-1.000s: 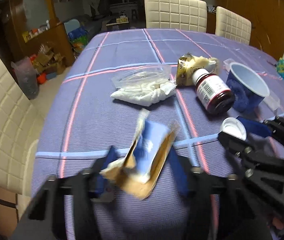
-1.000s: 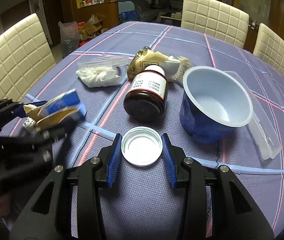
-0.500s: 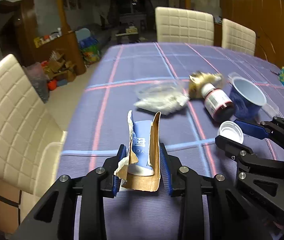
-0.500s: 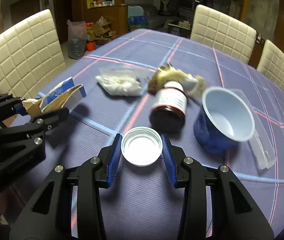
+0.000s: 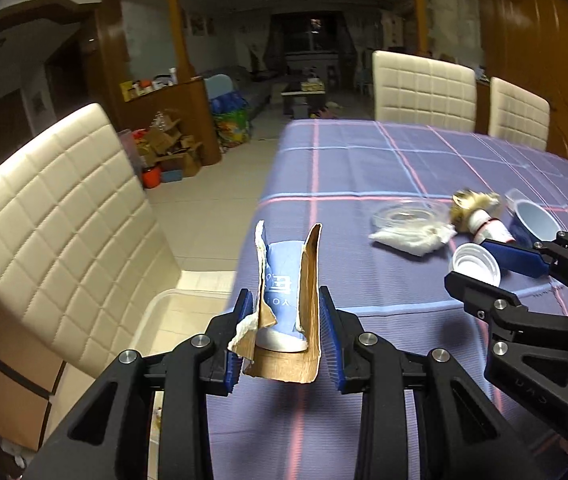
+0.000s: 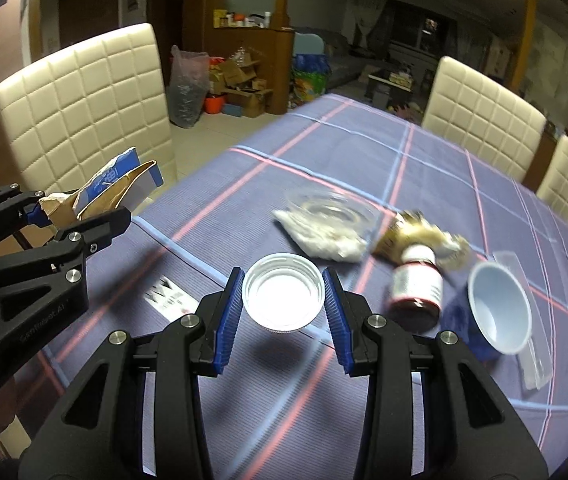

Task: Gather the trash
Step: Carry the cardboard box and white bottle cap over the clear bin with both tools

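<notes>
Home dining room — table [image 5: 363, 168], chairs [image 6: 84, 112]

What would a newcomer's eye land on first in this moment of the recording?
Probably the two held pieces of trash: the left gripper has its jaws shut on a torn blue-and-brown carton, lifted near the table's left edge, while the right gripper clamps a white lid above the purple plaid tablecloth. Beyond them lies a cluster of remaining litter: a tipped dark bottle, a blue cup on its side and a white plastic bag.
</notes>
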Tool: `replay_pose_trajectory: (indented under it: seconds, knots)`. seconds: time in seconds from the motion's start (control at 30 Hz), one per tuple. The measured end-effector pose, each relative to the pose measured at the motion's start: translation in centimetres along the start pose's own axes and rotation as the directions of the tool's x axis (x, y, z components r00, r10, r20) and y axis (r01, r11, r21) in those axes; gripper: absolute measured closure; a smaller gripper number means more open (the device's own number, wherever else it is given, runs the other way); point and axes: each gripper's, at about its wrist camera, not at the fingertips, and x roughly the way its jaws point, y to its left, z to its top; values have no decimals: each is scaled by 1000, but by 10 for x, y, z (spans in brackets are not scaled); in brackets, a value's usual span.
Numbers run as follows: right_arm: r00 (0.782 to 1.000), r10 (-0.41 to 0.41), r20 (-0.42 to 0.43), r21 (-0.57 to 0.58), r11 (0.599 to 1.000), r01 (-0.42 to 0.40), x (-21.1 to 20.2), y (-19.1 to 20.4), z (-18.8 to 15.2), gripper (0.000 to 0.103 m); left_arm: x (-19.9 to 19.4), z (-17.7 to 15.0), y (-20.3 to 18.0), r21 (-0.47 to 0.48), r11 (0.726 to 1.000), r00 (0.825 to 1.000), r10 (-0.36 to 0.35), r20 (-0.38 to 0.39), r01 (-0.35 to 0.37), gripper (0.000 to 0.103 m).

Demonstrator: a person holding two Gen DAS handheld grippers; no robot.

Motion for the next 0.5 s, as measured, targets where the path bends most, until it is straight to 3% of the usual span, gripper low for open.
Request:
replay_pose_trajectory:
  seconds: [0.5]
  knots:
    - [996, 73, 56, -164, 985, -63, 0, 79, 40, 62, -12, -11, 72, -116, 985, 992, 127, 16, -125, 71]
